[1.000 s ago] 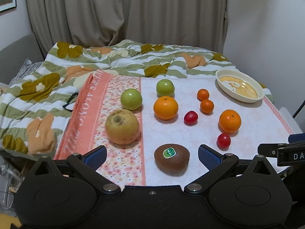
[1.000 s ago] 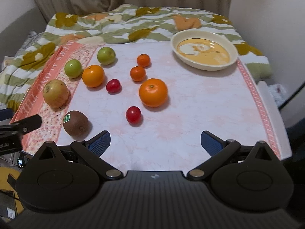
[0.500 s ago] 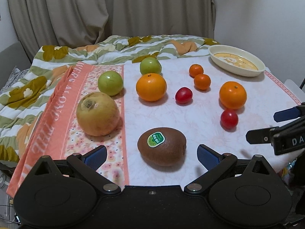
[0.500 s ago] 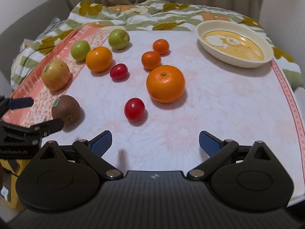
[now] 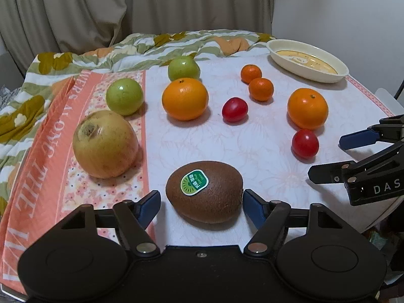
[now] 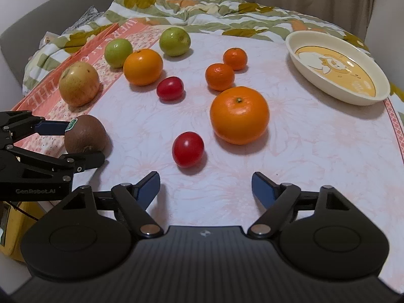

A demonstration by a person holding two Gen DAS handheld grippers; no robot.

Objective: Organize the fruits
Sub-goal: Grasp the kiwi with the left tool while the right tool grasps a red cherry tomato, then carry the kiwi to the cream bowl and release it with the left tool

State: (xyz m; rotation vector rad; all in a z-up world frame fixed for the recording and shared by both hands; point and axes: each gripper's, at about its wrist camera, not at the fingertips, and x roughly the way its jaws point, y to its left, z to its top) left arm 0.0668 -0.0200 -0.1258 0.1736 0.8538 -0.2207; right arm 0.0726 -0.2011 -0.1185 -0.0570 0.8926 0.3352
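Closing, not yet gripping, left gripper [image 5: 202, 202] straddling the kiwi [image 5: 205, 191] at the cloth's near edge, long axis across the jaws; right gripper [image 6: 205, 185] closing on nothing, just short of the nearer cherry tomato [image 6: 188, 149].

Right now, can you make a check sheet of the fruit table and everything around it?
Surface: floral tablecloth, orange band at left.
Job's things: kiwi, pear, two green apples, two big oranges, two small tangerines, two red tomatoes, empty dish.
Clutter: nothing seen.
Grippers: left gripper closing around kiwi, one pad touching; right gripper closing, nothing between.
Cables: dark cable at right edge.
Surroundings: quilt, curtains.
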